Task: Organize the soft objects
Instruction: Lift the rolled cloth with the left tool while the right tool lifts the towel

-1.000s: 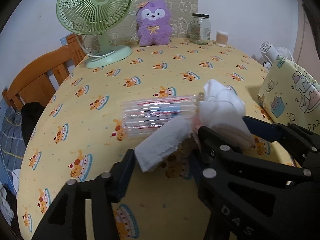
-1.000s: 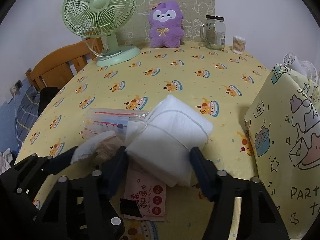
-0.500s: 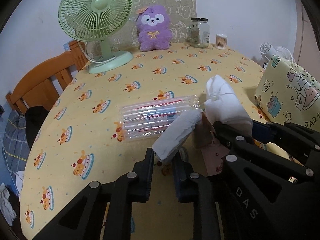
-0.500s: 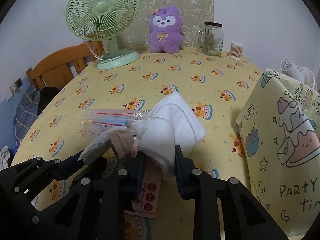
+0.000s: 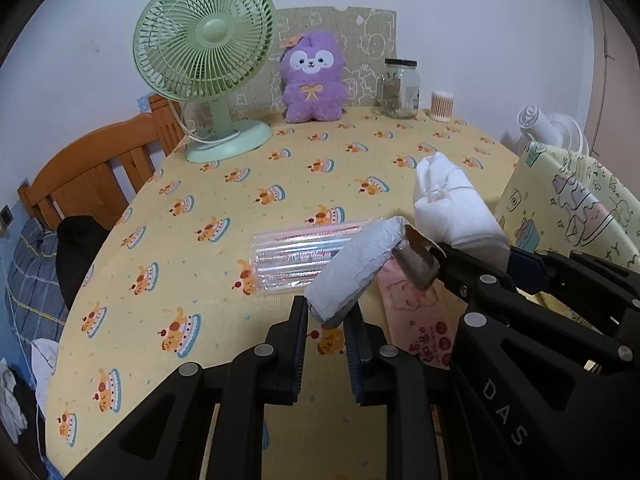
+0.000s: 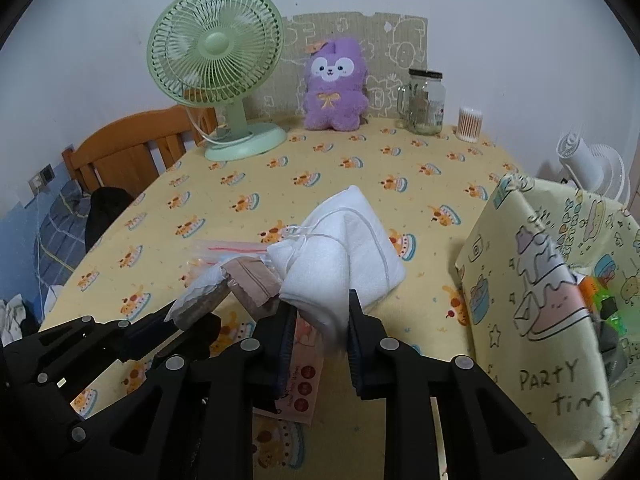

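My left gripper (image 5: 327,322) is shut on a small white flat packet (image 5: 358,266) with a brown piece (image 5: 416,262) at its far end, held above the table. My right gripper (image 6: 319,322) is shut on a white folded cloth bundle tied with string (image 6: 344,248), also lifted. The bundle shows in the left wrist view (image 5: 452,208), the packet in the right wrist view (image 6: 204,294). A clear plastic sleeve (image 5: 296,256) and a pink wipes packet (image 5: 420,320) lie on the yellow tablecloth below. A purple plush toy (image 5: 312,76) sits at the back.
A yellow patterned gift bag (image 6: 548,292) stands open at the right. A green desk fan (image 5: 208,60), glass jar (image 5: 401,88) and cotton-swab tub (image 5: 442,106) stand at the back. A wooden chair (image 5: 96,168) is at the left, a white fan (image 6: 592,168) at the right.
Both grippers closed, the left on the white packet and the right on the cloth bundle, and lifted them off the table.
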